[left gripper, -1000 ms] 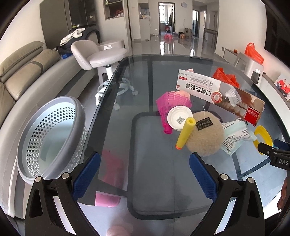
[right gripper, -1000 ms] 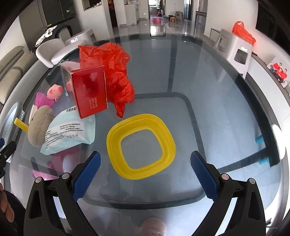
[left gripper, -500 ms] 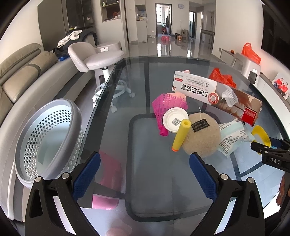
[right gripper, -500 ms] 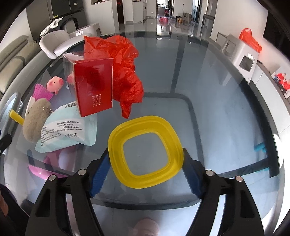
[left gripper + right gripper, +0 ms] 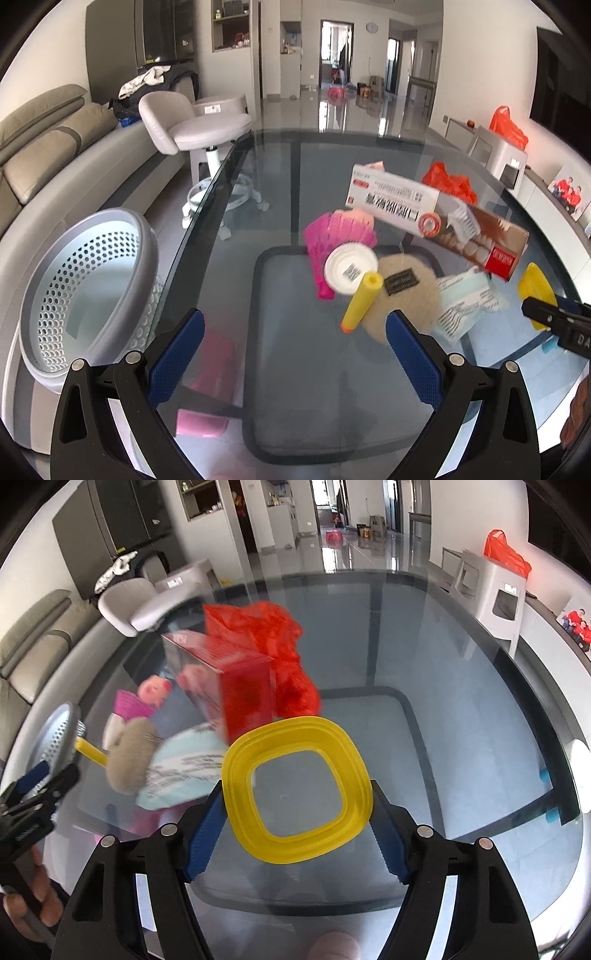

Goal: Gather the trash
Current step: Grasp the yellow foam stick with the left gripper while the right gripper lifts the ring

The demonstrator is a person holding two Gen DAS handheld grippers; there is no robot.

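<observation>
My right gripper is shut on a yellow square ring, pads pressing its two sides, and holds it just above the glass table. Behind it lie a red box, a red plastic bag, a wipes packet and a beige round pad. My left gripper stands open over bare glass with nothing between its fingers. Ahead of it are a yellow foam tube, a white lid, a pink ribbed piece and a toothpaste box. A grey perforated waste basket stands left of the table.
A white swivel stool and a grey sofa are off the table's left side. A white cabinet with a red bag on it stands at the far right. A pink pig toy sits by the box.
My right gripper closed from wide open onto the yellow ring and raised it off the glass. The left gripper stayed open and roughly in place.
</observation>
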